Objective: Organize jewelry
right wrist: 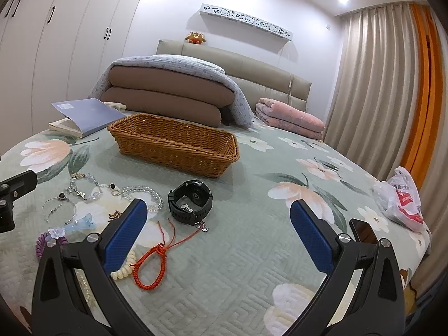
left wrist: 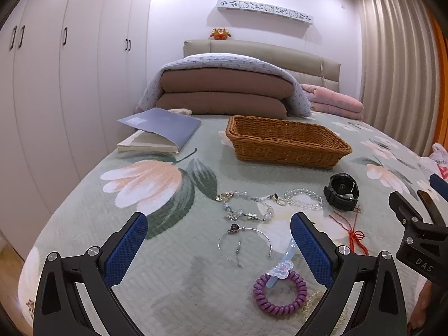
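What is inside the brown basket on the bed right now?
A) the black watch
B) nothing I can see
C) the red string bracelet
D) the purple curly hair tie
B: the wicker basket shows only bare weave, while the black watch, purple hair tie and red string bracelet all lie on the bedspread in front of it.

Bed (left wrist: 173, 266) holds basket (left wrist: 285, 142), jewelry (left wrist: 246, 207), book (left wrist: 159, 128).

Woven wicker basket (left wrist: 285, 142), quilted bedspread (left wrist: 173, 274)
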Demonstrator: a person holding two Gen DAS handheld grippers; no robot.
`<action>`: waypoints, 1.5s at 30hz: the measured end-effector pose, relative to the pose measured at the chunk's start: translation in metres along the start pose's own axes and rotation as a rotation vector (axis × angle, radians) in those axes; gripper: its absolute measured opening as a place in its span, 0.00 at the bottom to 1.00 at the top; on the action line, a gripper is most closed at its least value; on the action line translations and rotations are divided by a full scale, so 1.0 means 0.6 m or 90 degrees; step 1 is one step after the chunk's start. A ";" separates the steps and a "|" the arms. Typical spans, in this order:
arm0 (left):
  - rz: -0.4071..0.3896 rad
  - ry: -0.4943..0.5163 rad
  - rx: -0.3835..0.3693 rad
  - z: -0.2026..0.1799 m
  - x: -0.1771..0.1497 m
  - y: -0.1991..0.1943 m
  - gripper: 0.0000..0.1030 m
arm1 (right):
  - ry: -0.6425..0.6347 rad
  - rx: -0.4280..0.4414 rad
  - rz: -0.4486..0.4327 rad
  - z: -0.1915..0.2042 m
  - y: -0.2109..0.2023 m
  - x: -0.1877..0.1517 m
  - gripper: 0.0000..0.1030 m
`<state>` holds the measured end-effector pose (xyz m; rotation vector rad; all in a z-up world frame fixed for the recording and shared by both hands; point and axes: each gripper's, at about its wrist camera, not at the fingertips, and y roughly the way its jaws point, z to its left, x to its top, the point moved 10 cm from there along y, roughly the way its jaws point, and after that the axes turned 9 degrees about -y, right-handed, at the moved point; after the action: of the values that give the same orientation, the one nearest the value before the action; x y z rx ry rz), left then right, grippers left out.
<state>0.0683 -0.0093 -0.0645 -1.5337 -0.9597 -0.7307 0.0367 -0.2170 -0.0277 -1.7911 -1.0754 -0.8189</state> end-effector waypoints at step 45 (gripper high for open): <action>0.190 -0.027 -0.165 0.020 -0.039 0.057 0.70 | 0.145 0.236 0.180 0.016 0.070 -0.109 0.58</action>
<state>0.0864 -0.0029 -0.1028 -1.8774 -0.6625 -0.6268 0.0488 -0.2409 -0.1015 -1.4542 -0.7476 -0.5895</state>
